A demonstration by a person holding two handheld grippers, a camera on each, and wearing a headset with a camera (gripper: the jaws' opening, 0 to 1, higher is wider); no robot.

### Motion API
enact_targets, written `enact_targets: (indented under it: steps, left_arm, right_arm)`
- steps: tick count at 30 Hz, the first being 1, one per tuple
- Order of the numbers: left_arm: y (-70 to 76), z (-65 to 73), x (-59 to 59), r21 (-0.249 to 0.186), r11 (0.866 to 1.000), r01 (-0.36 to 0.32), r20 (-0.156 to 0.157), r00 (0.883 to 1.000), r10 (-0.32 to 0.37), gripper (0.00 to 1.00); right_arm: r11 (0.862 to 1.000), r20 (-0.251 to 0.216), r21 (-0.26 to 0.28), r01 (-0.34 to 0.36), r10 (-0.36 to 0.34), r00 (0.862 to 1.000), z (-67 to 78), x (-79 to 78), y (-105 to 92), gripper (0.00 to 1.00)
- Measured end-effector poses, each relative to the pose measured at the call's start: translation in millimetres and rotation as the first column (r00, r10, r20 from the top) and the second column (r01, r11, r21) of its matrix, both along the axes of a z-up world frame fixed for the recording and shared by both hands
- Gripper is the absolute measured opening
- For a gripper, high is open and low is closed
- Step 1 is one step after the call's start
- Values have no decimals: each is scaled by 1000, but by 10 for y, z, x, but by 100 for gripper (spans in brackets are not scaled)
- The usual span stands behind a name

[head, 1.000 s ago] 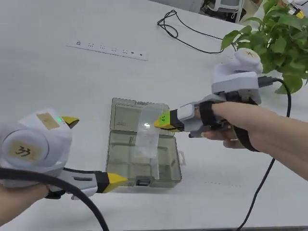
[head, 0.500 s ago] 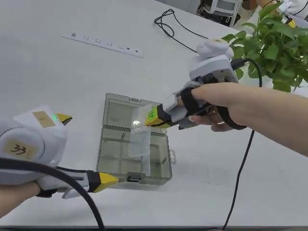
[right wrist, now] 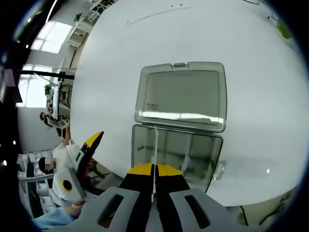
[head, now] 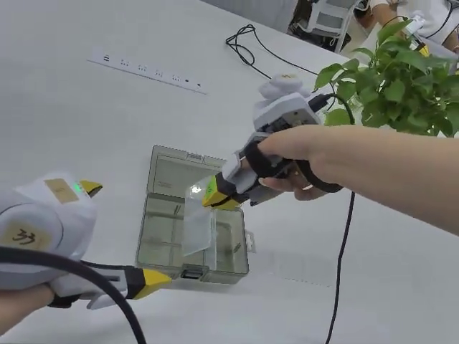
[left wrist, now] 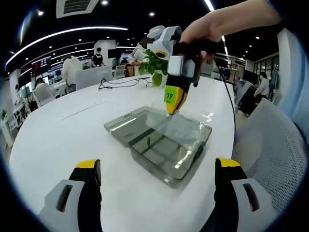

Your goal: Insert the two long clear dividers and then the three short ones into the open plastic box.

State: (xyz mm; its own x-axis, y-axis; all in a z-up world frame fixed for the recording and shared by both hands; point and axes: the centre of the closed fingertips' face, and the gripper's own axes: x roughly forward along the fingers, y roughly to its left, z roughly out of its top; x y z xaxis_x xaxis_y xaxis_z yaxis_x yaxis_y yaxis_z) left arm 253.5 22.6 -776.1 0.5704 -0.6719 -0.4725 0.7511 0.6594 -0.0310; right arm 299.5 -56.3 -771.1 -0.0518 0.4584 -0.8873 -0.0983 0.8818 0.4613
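1. Head view, at the left: the left gripper (head: 125, 231) is low and near the person. Its two yellow-tipped jaws stand wide apart, and nothing is between them. The lower tip is just beside the front left corner of the open plastic box (head: 176, 175). In the left gripper view the same two jaws rise far from each other, with the box on the bench beyond them.
2. The box lies on the white bench (head: 72, 122). Its lid is folded back flat on the far side, and the smoky clear base is toward the person. Well behind the box, a white power strip (head: 147, 70) lies on the bench.
3. A clear divider (head: 199, 228) hangs tilted over the middle of the base, and its lower edge is inside the outline of the base. Whether it touches the floor of the box cannot be told. In the right gripper view it is seen edge-on, as a thin pale line going from the jaws down into the base.
4. The right gripper (head: 213, 198) comes in from the right, held by a hand (head: 294, 154). Its yellow tips are pressed together on the upper edge of the divider.
5. At the right, a black cable (head: 343, 236) runs down across the bench, and a green plant (head: 401, 79) stands at the far right corner.
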Motion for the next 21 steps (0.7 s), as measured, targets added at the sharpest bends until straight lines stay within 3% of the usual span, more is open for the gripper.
enact_targets:
  steps: [8,10,15,19,21]
  left_arm:
    - [-6,-13,-1,-6,1000,0,-7,1000,0,100]
    - [-5,-20,-6,-2,1000,1,-9,1000,-1,100]
    - [-6,-26,-17,-3,1000,4,-9,1000,-4,100]
    - [9,-29,-8,-5,1000,-1,-10,1000,1,100]
    - [7,-26,-9,-8,1000,-1,-9,1000,1,100]
  right_arm:
    - [1000,-35,-13,5,-6,999,-16,-168,96,2]
    - [999,-38,-38,-10,9,999,-28,-230,101,2]
    - [998,-46,-55,-14,11,999,-56,-284,123,2]
    - [998,-52,-66,-22,19,998,-115,-191,105,2]
    - [997,-54,-72,-24,20,998,-116,-231,120,2]
